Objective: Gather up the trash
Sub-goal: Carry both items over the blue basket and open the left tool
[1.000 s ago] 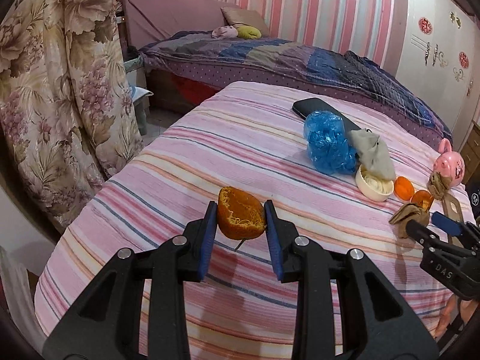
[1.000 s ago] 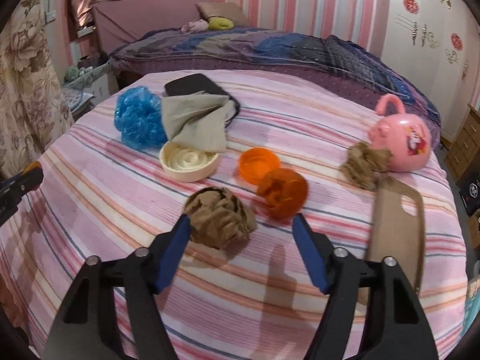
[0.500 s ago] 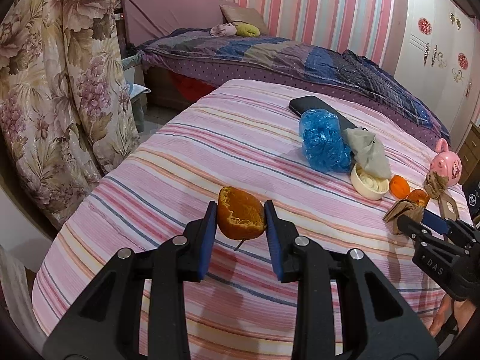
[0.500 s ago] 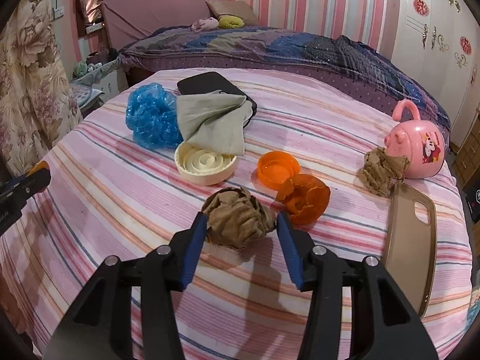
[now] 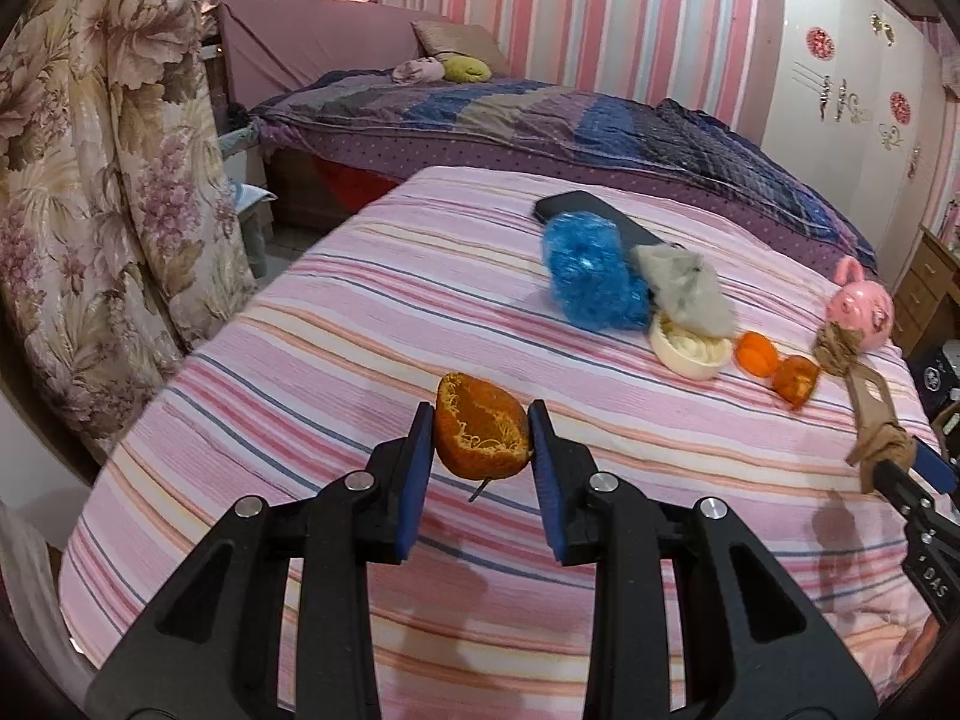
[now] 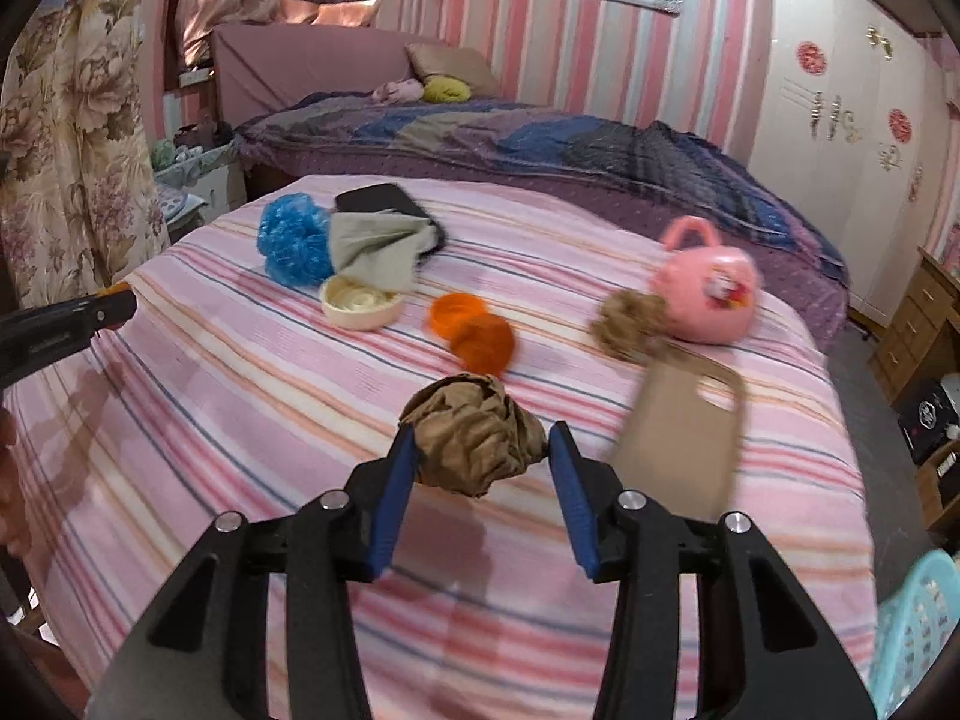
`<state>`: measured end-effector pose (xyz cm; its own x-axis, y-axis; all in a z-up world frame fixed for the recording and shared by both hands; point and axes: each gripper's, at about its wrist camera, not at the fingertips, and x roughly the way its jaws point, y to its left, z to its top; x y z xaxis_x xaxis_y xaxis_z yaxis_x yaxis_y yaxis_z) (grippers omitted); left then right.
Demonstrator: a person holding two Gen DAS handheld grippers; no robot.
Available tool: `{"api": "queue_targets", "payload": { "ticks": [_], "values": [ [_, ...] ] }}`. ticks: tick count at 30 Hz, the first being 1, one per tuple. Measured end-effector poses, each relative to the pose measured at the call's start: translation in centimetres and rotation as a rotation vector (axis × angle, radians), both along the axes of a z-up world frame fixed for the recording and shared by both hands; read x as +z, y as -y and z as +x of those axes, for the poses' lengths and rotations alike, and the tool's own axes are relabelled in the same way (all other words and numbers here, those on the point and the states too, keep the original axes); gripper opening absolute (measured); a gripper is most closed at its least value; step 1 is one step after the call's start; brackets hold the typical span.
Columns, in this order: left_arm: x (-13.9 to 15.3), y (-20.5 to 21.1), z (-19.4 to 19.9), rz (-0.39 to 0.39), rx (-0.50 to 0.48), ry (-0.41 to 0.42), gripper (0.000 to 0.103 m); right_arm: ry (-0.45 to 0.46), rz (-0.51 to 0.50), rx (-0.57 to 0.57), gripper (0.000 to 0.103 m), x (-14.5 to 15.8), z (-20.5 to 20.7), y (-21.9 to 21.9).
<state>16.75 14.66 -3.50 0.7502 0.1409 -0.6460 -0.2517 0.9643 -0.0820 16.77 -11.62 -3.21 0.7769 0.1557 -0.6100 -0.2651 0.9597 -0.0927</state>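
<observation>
striped bed, pink mug, phone case

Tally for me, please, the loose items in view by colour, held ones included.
Orange: 3 – held peel, peel, lid
Brown: 3 – held wad, wad, case
Blue: 1
Pink: 1
Cream: 1
Grey: 1
Black: 1
Total: 11

mug right of cloth, on bed

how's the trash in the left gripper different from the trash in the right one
The orange peel in the left gripper is a bright orange, smooth-skinned hollow shell with white pith inside; the paper ball in the right gripper is dull brown and crumpled. The paper ball looks bulkier between its fingers. Both are clamped and lifted above the striped bedspread.
</observation>
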Motion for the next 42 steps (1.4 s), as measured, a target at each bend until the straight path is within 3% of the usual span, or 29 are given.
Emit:
{"api": "queue_targets", "payload": {
  "ticks": [10,16,20,32,42],
  "values": [
    [0.8,5.6,-2.7,0.04,-0.086,0.05,0.03,0.038,-0.015,-0.08,0.045,0.3,-4.5,7.2],
    [0.5,7.8,-3.5,0.043,-0.111,0.046,0.03,0.055,0.03,-0.125,0.045,0.7,-6.0,11.2],
    [0.3,9.3,-4.2,0.074,-0.12,0.043,0.03,0.058,0.041,-0.134,0.045,0.5,-6.4,12.6],
    [-0.2,14.0,-5.0,0.058,-0.178,0.046,0.03,0.068,0.101,-0.149,0.045,0.7,-7.2,15.5],
    [-0.1,16.9,-4.6,0.042,-0.224,0.057,0.03,0.071,0.093,-0.185,0.045,0.7,-7.7,18.1]
  ]
}}
